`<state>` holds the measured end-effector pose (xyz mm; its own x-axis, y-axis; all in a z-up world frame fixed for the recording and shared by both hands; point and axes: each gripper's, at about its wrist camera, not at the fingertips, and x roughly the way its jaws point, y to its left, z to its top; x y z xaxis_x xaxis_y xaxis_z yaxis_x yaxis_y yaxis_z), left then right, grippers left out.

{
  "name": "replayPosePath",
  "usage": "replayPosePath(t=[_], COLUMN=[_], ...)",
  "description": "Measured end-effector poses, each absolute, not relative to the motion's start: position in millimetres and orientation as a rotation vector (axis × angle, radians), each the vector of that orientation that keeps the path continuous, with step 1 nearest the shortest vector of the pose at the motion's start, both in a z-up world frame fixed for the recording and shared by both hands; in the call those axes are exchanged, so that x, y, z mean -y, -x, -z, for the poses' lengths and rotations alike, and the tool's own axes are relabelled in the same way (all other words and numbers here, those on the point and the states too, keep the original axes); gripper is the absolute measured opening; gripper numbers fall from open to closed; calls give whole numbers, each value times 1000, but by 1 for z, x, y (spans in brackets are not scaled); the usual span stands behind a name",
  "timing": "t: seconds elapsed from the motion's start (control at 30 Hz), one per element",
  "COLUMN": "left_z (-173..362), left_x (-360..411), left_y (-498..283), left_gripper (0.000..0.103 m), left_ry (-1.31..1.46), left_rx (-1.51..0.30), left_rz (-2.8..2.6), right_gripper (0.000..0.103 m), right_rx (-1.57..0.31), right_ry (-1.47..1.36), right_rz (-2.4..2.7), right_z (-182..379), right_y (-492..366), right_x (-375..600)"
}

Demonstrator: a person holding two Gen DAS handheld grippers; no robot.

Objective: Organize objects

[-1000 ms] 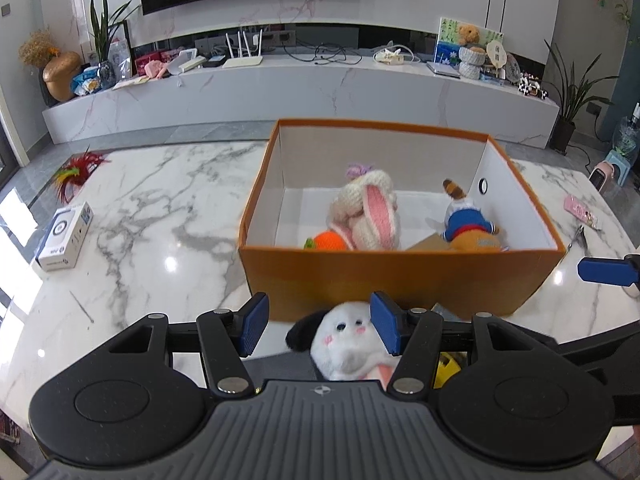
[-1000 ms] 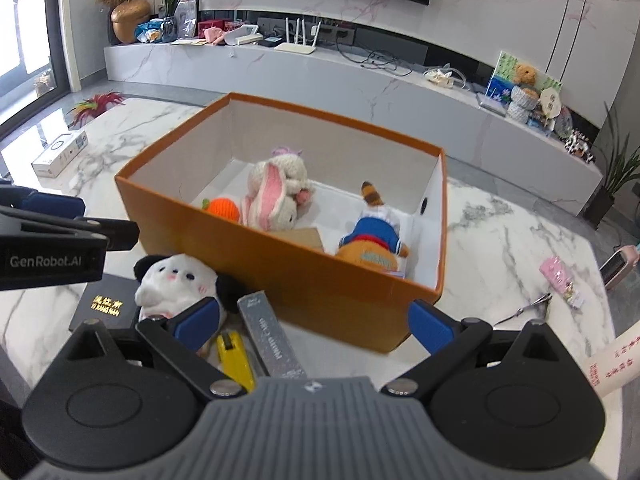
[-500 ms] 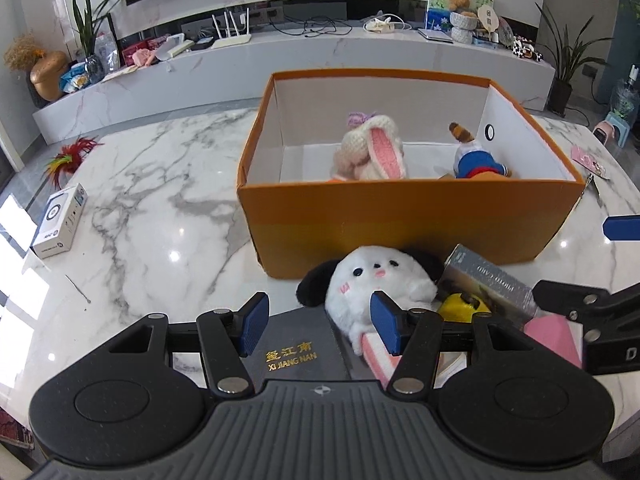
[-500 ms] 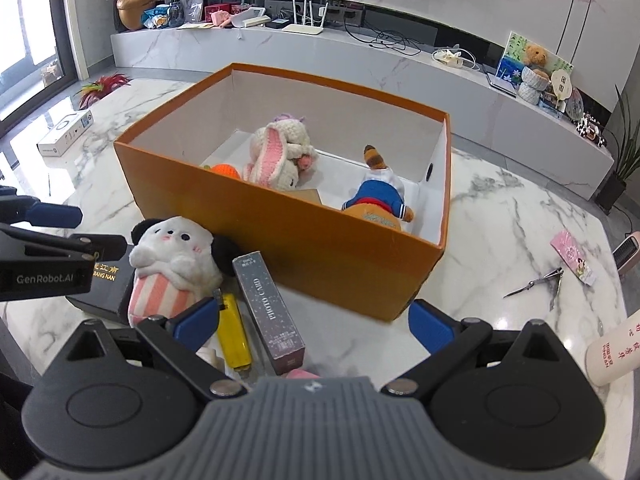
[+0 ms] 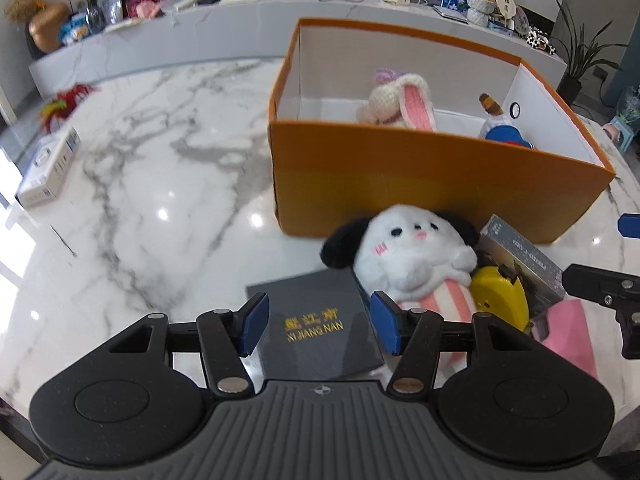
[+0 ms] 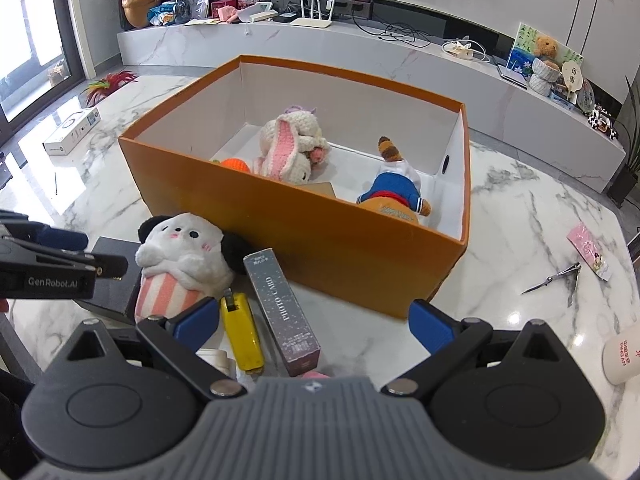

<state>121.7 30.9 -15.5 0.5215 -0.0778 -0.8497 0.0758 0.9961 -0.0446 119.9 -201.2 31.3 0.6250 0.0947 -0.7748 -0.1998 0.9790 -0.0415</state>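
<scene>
An open orange box (image 5: pixel 400 176) (image 6: pixel 320 240) holds a knitted bunny (image 5: pixel 404 100), a bear in blue (image 6: pixel 396 192) and an orange ball (image 6: pixel 236 165). In front of it lie a white plush dog with black ears (image 5: pixel 408 248) (image 6: pixel 180 252), a dark book with gold lettering (image 5: pixel 320 300), a yellow lighter (image 6: pixel 242 332) and a grey photo card box (image 6: pixel 284 304). My left gripper (image 5: pixel 320 325) hangs open just over the book, its blue pads either side of the lettering. My right gripper (image 6: pixel 316 323) stands wide open above the lighter and the card box, holding nothing.
On the marble table's left are a white carton (image 5: pixel 48 168) and a feather toy (image 5: pixel 66 98). Right of the orange box lie nail clippers (image 6: pixel 556 278), a pink card (image 6: pixel 588 246) and a white cup (image 6: pixel 624 354). A pink sheet (image 5: pixel 572 332) lies under the card box.
My left gripper has sunk and tipped downward, drawing back from the plush dog; the dark book now lies between its fingers. The right gripper has hardly moved.
</scene>
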Motion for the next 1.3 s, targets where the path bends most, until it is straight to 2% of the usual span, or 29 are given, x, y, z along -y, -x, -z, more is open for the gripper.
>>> replayPosePath(t=[0.2,0.27,0.57,0.67,0.8,1.1,1.3], left_z=[25,26,28,31,32,38,50], left_x=[-33,-31,-33,-38,-44,-37,-33], left_y=[-124,-124,-123,-124,-127,-130,-135], left_gripper=[66,70,74,79,81,92,94], left_ry=[55,34,-27,-13,41,27,20], left_rx=[-1072,-1064,-1067,-1084,-1103,-1114,-1123], left_rz=[121,113,84,76,92,83,42], right_gripper=[101,101,101,101,101,101,101], right_rx=[-881,-882,-886,-886,-887,-893,-898], right_ry=[127,127,128,127,128,134,138], right_rz=[-170,-170,-172,-175,-176,-175,-173], right_z=[-31,-30,-28,-28,-28,-25,-23], right_y=[-120,-121,-121,-121,-121,-122,-121], right_x=[201,201,202,202,202,200,200])
